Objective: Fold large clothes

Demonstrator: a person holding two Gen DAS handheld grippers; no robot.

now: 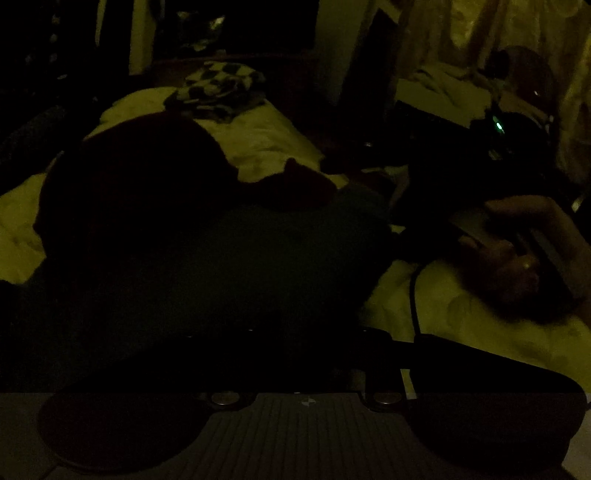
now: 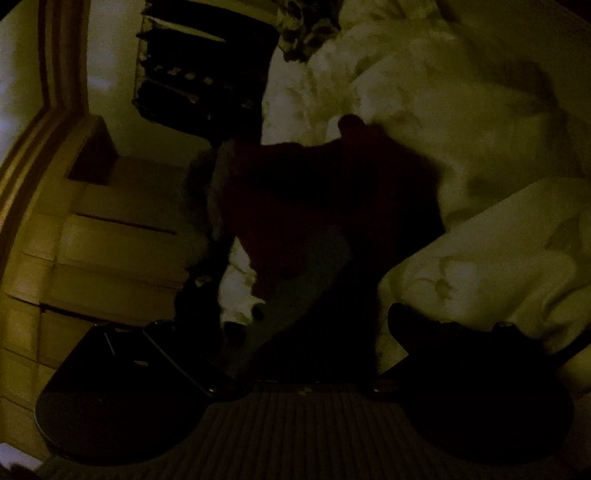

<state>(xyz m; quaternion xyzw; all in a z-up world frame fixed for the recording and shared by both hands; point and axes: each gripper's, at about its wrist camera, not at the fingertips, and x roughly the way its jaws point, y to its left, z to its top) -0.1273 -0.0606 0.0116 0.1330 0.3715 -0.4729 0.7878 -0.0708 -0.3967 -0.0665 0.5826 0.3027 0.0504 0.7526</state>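
No readable text, label, brand or number anywhere in either dim view.

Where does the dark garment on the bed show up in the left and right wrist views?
Left wrist: dark garment fills the centre and left, on the pale bedding.
Right wrist: dark garment sits centre frame.
Shared landmark: the checkered cloth, at top centre in both.

Left wrist view looks low and close along the pale floral bedsheet (image 1: 258,140) toward twelve o'clock; right wrist view, tilted, looks down on that sheet (image 2: 461,110).
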